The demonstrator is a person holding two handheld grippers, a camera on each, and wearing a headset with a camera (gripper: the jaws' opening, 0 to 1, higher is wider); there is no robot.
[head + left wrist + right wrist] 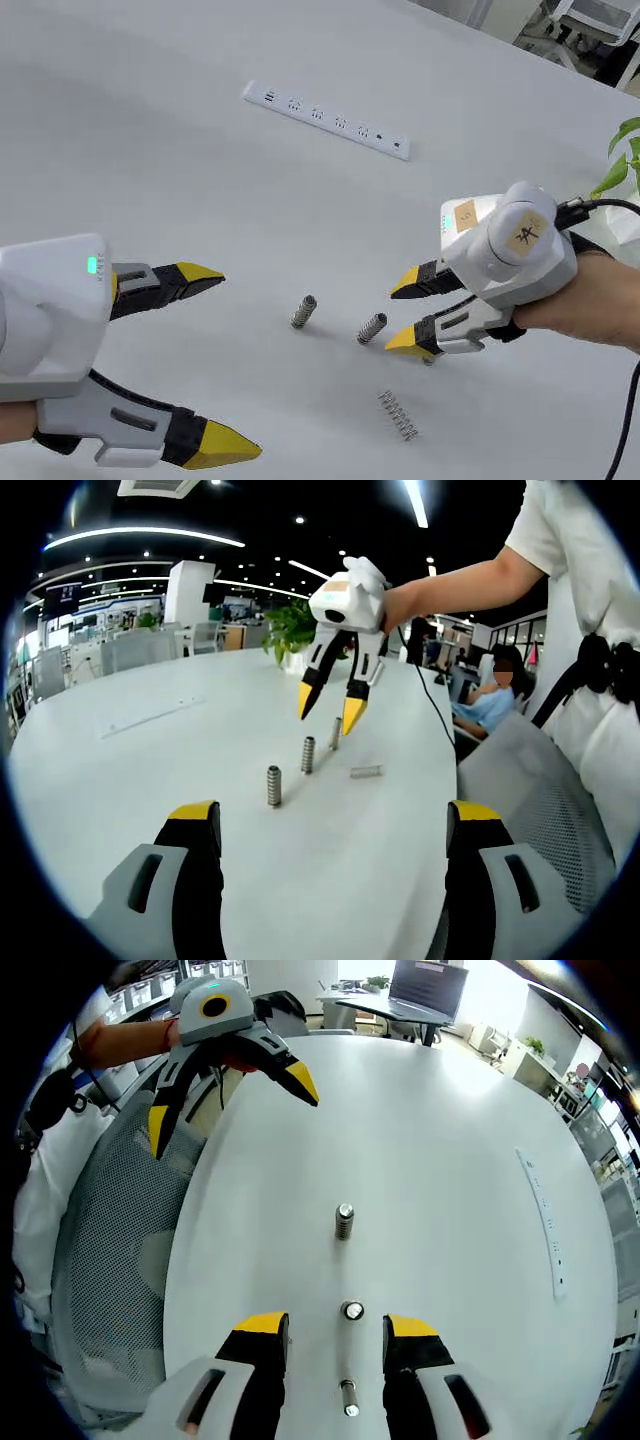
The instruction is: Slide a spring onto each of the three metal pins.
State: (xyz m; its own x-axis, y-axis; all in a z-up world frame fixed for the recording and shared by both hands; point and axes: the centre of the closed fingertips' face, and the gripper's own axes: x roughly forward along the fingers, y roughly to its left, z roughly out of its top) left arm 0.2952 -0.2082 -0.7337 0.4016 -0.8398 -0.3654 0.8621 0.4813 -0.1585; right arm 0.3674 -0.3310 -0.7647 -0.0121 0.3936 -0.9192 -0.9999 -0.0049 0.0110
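Two short metal pins stand upright mid-table, each wearing a spring: one (303, 311) on the left, one (372, 327) to its right. A third pin (348, 1395) is bare and stands low between my right gripper's jaws; in the left gripper view this bare pin (335, 732) is just under the right gripper's tips. A loose spring (398, 414) lies flat on the table nearer me. My right gripper (407, 314) is open beside the right-hand sprung pin and holds nothing. My left gripper (215, 358) is wide open at the lower left, well away from the pins.
A white power strip (325, 120) lies across the far side of the white table (150, 150). A green plant (625, 150) sits at the right edge. A grey mesh chair (540, 810) stands by the table's edge.
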